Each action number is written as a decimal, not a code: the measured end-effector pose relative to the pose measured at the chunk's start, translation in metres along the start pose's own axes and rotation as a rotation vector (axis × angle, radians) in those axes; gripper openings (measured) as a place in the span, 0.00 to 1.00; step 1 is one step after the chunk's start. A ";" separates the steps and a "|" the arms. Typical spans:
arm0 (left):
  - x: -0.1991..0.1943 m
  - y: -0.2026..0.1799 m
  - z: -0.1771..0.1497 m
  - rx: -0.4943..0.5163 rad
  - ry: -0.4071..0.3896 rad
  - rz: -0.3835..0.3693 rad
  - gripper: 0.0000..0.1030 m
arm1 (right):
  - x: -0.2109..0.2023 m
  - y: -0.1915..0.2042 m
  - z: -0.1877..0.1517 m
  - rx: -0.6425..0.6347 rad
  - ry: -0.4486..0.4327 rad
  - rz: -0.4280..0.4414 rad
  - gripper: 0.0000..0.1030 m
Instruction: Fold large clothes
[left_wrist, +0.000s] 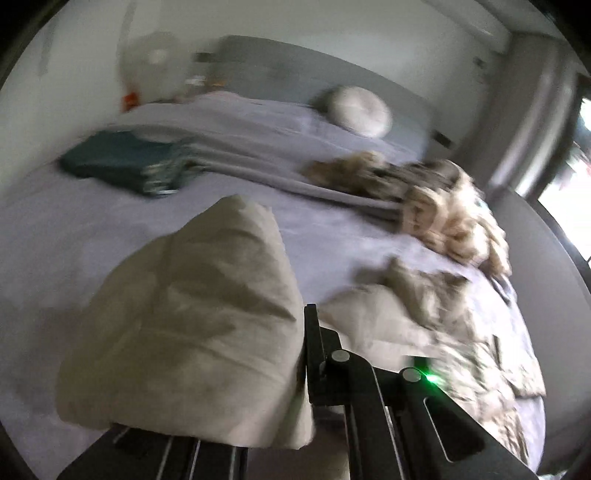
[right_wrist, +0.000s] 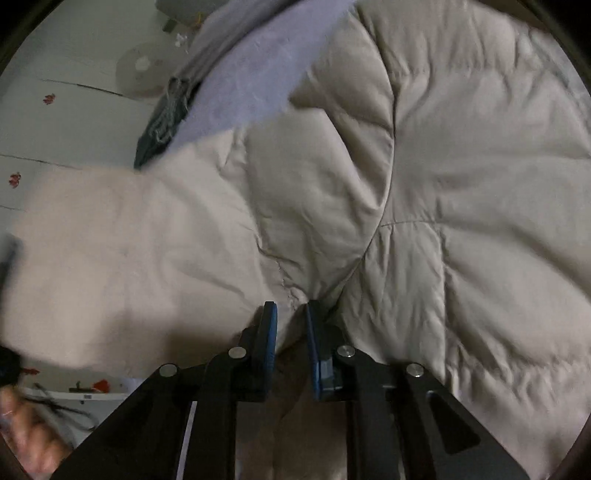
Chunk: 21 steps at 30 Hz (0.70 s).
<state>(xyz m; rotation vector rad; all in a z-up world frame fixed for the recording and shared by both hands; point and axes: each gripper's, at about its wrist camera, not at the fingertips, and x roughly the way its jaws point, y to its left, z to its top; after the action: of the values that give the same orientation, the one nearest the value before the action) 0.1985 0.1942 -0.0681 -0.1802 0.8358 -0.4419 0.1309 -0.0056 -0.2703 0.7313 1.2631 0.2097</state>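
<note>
A: Puffer jacket (right_wrist: 461, 166), beige and quilted, fills nearly all of the right wrist view, lying spread on the bed, with a band of lilac bed sheet (right_wrist: 255, 74) showing at the upper centre.

B: And the right claw (right_wrist: 291, 314)?

A: At lower centre, its blue pads have pinched a fold of the jacket where the seams gather; fabric sits between them and bunches up at the tips.

B: What does the left wrist view give?

A: A bulging part of the same beige jacket (left_wrist: 192, 317) rises at lower left, raised off the sheet. The left claw (left_wrist: 306, 350) is closed on it; only one black finger shows at lower centre, the other is buried under the cloth. More of the jacket trails away at lower right.

B: Anything beyond the jacket?

A: On the lilac sheet (left_wrist: 321, 236), a folded teal garment (left_wrist: 122, 158) lies at the left, well apart from the jacket. A crumpled tan fleecy garment (left_wrist: 443, 206) is heaped at the right of the frame. A round white cushion (left_wrist: 360, 110) leans on the grey headboard (left_wrist: 280, 70) at upper centre. The view is blurred.

B: And in the right view's corners?

A: A hand (right_wrist: 26, 435) at lower left, blurred.
</note>
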 end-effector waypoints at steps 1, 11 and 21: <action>0.005 -0.015 -0.001 0.023 0.002 -0.014 0.09 | 0.002 -0.001 0.001 -0.008 0.013 -0.001 0.16; 0.093 -0.195 -0.037 0.272 0.149 -0.128 0.09 | -0.129 -0.076 -0.011 -0.002 -0.033 -0.014 0.16; 0.175 -0.241 -0.122 0.408 0.348 0.012 0.63 | -0.248 -0.190 -0.039 0.087 -0.197 -0.274 0.17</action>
<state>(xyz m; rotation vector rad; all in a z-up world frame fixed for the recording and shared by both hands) 0.1356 -0.0974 -0.1886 0.2872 1.0654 -0.6329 -0.0300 -0.2658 -0.1939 0.6281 1.1743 -0.1385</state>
